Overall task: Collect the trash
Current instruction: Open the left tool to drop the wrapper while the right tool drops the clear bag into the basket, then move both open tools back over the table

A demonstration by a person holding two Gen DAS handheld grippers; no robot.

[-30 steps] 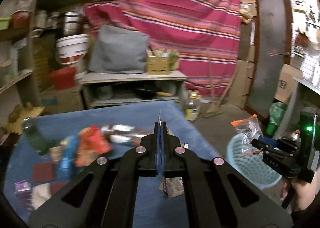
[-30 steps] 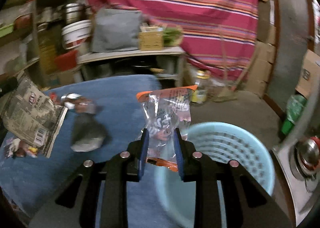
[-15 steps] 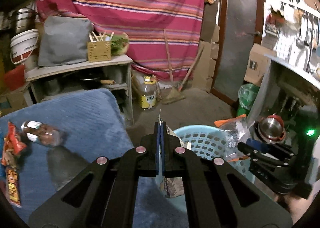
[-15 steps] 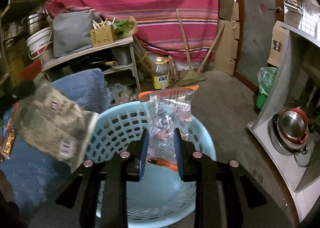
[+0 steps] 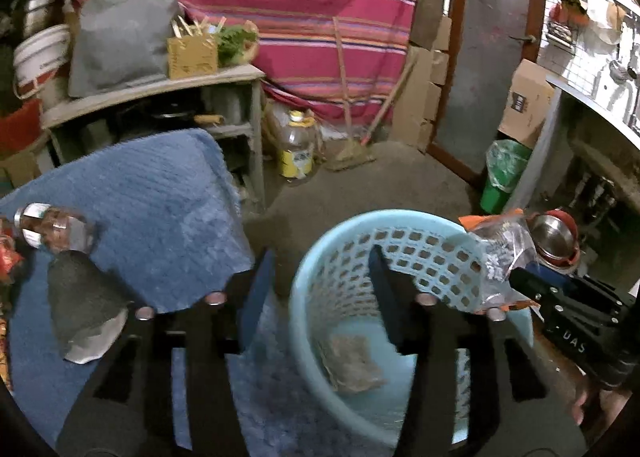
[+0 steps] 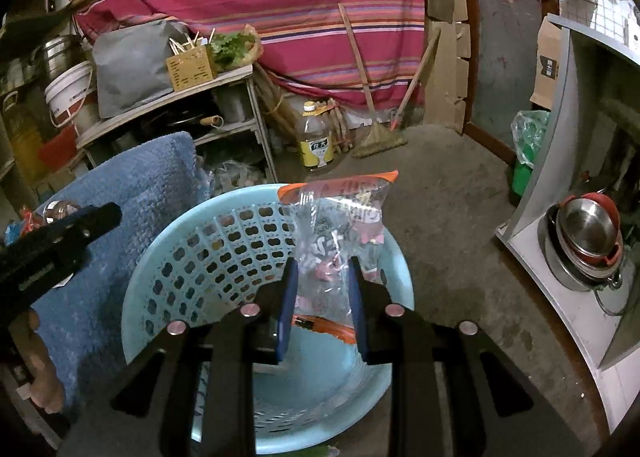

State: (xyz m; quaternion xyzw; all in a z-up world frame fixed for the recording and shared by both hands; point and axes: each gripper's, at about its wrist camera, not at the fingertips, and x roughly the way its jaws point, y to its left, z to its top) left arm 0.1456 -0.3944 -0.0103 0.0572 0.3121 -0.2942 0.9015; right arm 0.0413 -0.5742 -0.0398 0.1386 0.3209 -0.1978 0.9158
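Observation:
A light blue perforated basket point(image 5: 400, 233) point(image 6: 188, 257) stands on the floor by the blue-covered table point(image 5: 152, 193). My left gripper point(image 5: 322, 273) is open and empty above the basket; a grey printed wrapper point(image 5: 352, 361) lies on the basket's bottom. My right gripper point(image 6: 322, 281) is shut on a clear plastic bag with orange edges point(image 6: 340, 225) and holds it over the basket; this bag also shows in the left wrist view point(image 5: 500, 253). On the table lie a grey pouch point(image 5: 80, 305) and a small jar point(image 5: 52, 225).
A shelf unit point(image 5: 160, 93) with a grey cushion stands behind the table. An oil bottle point(image 6: 316, 141) and brooms lean at the striped curtain. A green bin point(image 5: 504, 173) and a metal counter with pots point(image 6: 588, 233) are on the right.
Both grippers swung right from the table to over the basket. My left gripper opened and the printed wrapper dropped into the basket. The right gripper keeps its bag.

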